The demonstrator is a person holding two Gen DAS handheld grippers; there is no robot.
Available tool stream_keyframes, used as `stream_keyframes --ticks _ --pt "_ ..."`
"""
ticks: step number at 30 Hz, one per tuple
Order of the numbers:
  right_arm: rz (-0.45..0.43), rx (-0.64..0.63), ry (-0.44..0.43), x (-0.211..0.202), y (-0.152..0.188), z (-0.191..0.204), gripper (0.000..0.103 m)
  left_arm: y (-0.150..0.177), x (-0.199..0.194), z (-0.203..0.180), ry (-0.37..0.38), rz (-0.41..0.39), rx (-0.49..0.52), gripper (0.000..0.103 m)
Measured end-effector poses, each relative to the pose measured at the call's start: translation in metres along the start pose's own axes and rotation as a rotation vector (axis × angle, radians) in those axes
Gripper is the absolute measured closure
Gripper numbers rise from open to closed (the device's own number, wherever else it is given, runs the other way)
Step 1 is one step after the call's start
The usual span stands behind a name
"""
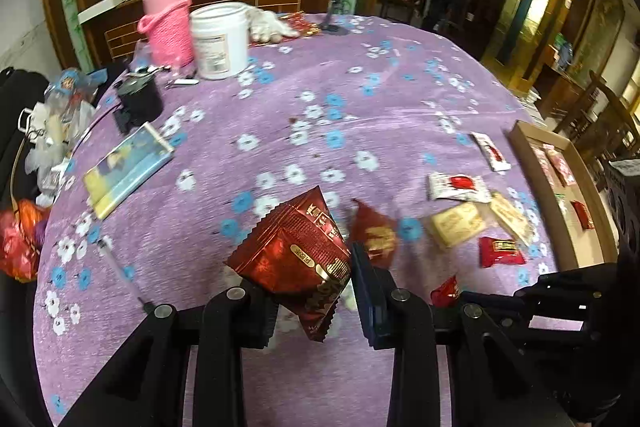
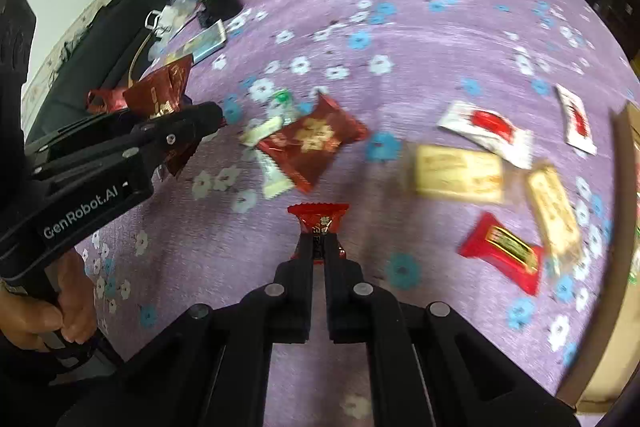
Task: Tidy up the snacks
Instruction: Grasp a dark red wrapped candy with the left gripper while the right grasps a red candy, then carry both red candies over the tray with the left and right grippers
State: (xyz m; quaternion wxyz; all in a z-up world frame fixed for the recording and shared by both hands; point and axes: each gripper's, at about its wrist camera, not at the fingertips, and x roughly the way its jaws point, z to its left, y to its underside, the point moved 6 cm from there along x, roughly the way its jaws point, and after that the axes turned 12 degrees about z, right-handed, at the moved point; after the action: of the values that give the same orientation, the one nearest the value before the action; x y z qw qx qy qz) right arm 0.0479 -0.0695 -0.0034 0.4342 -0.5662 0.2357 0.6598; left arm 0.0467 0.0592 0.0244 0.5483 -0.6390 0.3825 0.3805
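Observation:
My left gripper [image 1: 316, 291] is shut on a large dark red snack packet [image 1: 296, 251], held above the purple flowered tablecloth [image 1: 320, 99]; it also shows in the right wrist view [image 2: 160, 91]. My right gripper [image 2: 318, 247] is shut on a small red candy packet [image 2: 318, 221], also seen in the left wrist view [image 1: 445, 291]. Loose on the cloth lie a dark red packet [image 2: 316, 141], two beige packets [image 2: 460, 173], a red packet [image 2: 502, 253] and two white-and-red packets [image 2: 488, 131].
A cardboard tray [image 1: 532, 147] with a few snacks stands at the right table edge. A white tub [image 1: 220, 41], a pink knitted holder [image 1: 168, 27], a black box [image 1: 140, 99] and a booklet [image 1: 128, 167] stand far left. A black bag [image 2: 100, 39] is beside the table.

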Motion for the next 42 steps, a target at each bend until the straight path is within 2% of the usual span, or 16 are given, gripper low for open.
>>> stream_keyframes --ticks 16,22,31,42 --pt "-0.100 0.130 -0.009 -0.051 0.031 -0.051 0.098 -0.009 -0.022 -0.071 0.027 -0.041 0.112 0.069" --pt "-0.143 0.207 0.009 -0.072 0.046 -0.087 0.098 -0.016 -0.020 -0.121 0.064 -0.043 0.195 0.069" --pt "-0.201 0.367 0.043 -0.107 0.080 -0.163 0.098 -0.024 -0.016 -0.215 0.124 -0.046 0.335 0.069" --pt "-0.222 0.520 0.082 -0.131 0.123 -0.249 0.098 -0.022 0.002 -0.316 0.189 -0.018 0.465 0.069"
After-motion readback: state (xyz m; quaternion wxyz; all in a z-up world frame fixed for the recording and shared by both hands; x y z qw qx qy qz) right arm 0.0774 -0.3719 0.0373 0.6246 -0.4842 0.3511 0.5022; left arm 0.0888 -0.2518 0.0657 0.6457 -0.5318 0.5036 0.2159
